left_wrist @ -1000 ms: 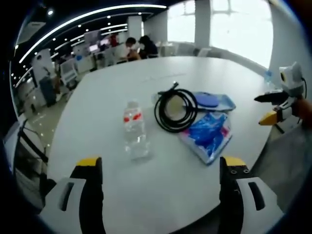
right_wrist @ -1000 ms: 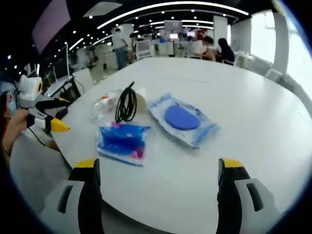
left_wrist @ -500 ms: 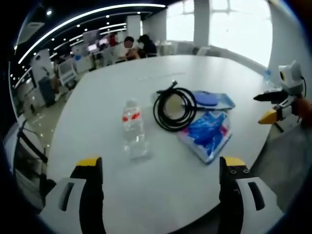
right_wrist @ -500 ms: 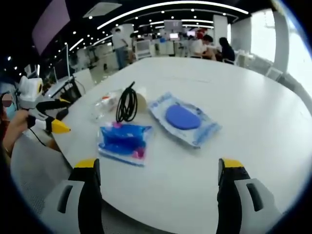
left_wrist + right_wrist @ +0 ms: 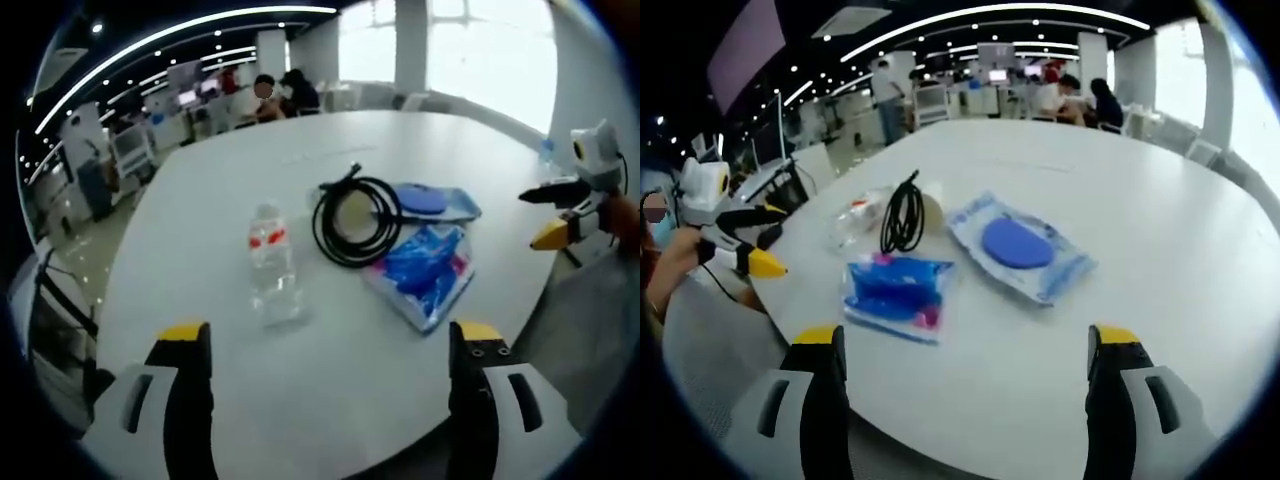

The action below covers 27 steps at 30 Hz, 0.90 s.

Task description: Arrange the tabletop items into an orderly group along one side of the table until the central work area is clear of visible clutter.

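On the round white table lie a clear water bottle with a red label, a coiled black cable, a crumpled blue packet and a clear packet holding a blue disc. My left gripper hovers open at the near edge, jaws wide apart, nothing between them. My right gripper hangs open past the table's right edge. From the other side, the bottle, cable, blue packet and disc packet lie ahead of my open right gripper; the left gripper stands at far left.
The table is bare to the right of the packets and along its far half. People sit at desks in the office behind. A bright window lies beyond the far edge. A hand holds the left gripper.
Both views have drifted slightly; the bottle, cable and packets lie where they were. Both grippers stay open and off the table.
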Each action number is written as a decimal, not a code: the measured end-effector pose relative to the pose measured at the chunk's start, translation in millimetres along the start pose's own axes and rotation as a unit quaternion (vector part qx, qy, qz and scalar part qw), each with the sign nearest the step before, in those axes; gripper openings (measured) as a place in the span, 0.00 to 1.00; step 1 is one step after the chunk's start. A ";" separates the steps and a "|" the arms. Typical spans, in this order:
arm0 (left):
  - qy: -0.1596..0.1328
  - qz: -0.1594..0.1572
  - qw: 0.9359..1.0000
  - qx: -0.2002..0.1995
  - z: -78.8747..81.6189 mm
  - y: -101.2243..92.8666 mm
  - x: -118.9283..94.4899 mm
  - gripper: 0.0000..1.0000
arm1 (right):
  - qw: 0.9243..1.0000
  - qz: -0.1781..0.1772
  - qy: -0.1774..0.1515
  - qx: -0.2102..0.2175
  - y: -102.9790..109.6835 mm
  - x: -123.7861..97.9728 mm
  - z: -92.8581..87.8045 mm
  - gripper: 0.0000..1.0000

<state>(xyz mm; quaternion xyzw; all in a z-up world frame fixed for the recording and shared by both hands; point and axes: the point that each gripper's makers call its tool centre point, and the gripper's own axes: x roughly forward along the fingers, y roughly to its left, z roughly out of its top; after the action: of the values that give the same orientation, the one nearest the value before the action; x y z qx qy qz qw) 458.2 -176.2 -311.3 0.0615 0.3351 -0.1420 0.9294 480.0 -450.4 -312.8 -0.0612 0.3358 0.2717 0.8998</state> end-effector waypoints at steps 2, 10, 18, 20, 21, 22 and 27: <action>-0.001 -0.004 1.000 0.001 1.1 -1.8 0.4 0.96 | 1.000 0.001 -0.001 0.001 0.4 0.0 0.4 0.99; 0.004 -0.001 1.000 0.014 3.5 -1.2 -0.2 0.95 | 1.000 0.007 -0.004 0.003 3.0 0.0 1.6 0.99; -0.002 0.005 1.000 0.009 11.1 5.9 -3.5 0.95 | 1.000 0.013 -0.002 -0.006 7.0 0.4 1.5 0.99; -0.001 0.003 1.000 0.007 11.7 6.3 -3.1 0.95 | 1.000 0.015 -0.003 -0.007 7.8 0.4 1.5 0.99; 0.000 0.002 1.000 0.006 12.2 6.3 -2.9 0.94 | 1.000 0.015 -0.003 -0.007 7.9 0.4 1.5 0.99; 0.000 0.000 1.000 0.005 12.8 6.2 -2.6 0.94 | 1.000 0.015 -0.003 -0.007 7.8 0.4 1.5 0.99; 0.004 -0.002 1.000 0.006 20.2 11.0 0.8 0.93 | 1.000 0.014 -0.004 -0.006 6.6 -0.2 1.9 0.99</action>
<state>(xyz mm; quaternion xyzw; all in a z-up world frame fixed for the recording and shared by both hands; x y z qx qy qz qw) 474.4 -170.2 -296.0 0.0668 0.3377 -0.1454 0.9276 477.4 -444.4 -310.7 -0.0609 0.3316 0.2861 0.8969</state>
